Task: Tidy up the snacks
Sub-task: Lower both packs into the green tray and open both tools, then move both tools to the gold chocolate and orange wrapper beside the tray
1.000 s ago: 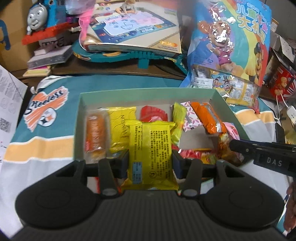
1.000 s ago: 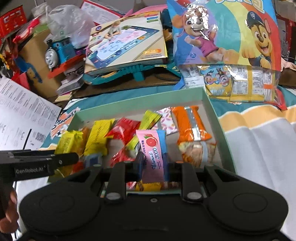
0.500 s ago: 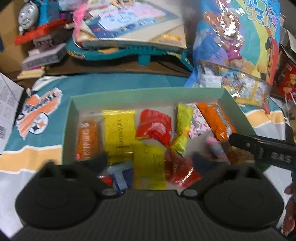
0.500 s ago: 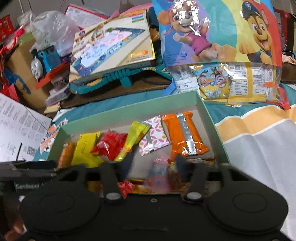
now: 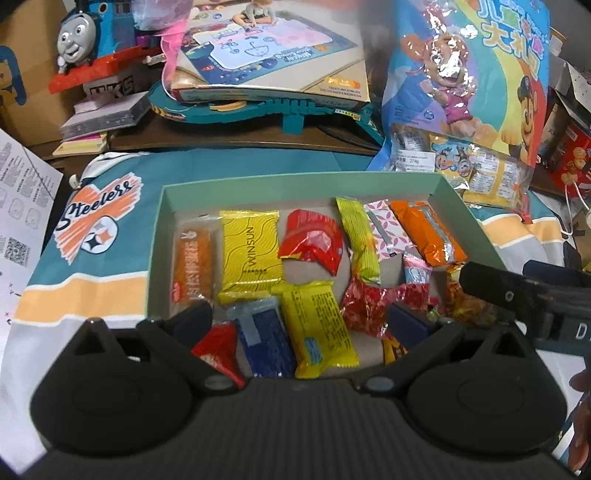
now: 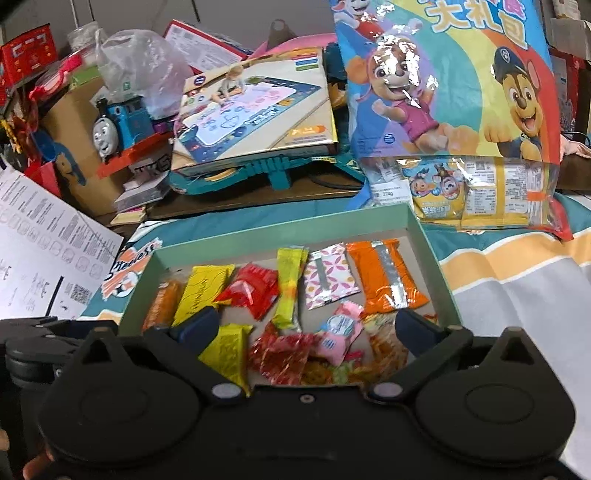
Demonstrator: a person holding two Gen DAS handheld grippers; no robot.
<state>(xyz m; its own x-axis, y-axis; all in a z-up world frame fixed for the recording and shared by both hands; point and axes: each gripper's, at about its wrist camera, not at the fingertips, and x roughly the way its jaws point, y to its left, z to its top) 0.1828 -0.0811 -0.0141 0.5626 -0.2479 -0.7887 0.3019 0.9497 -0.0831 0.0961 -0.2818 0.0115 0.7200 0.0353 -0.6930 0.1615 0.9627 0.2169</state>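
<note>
Snacks all sit inside the green box (image 5: 476, 225); both my fingers spread wide, holding nothing.

Left gripper (image 5: 299, 321) hovers over the near edge, the yellow packet (image 5: 317, 328) lying loose between its fingers beside a blue packet (image 5: 266, 336). Right gripper (image 6: 306, 328) hangs over the pink sachet (image 6: 341, 332) and red foil wrappers (image 6: 284, 354), not touching. Back row looks tidy: orange bar (image 5: 194, 262), WINSUN pack (image 5: 251, 251), orange wrapper (image 5: 424, 232). Near row is jumbled, so I judge the next move is picking one loose piece and straightening it. Box rests on a teal Steelers cloth (image 5: 96, 225); cluttered room, toy train (image 5: 85, 33), cartoon snack bag (image 6: 443, 74) behind.
</note>
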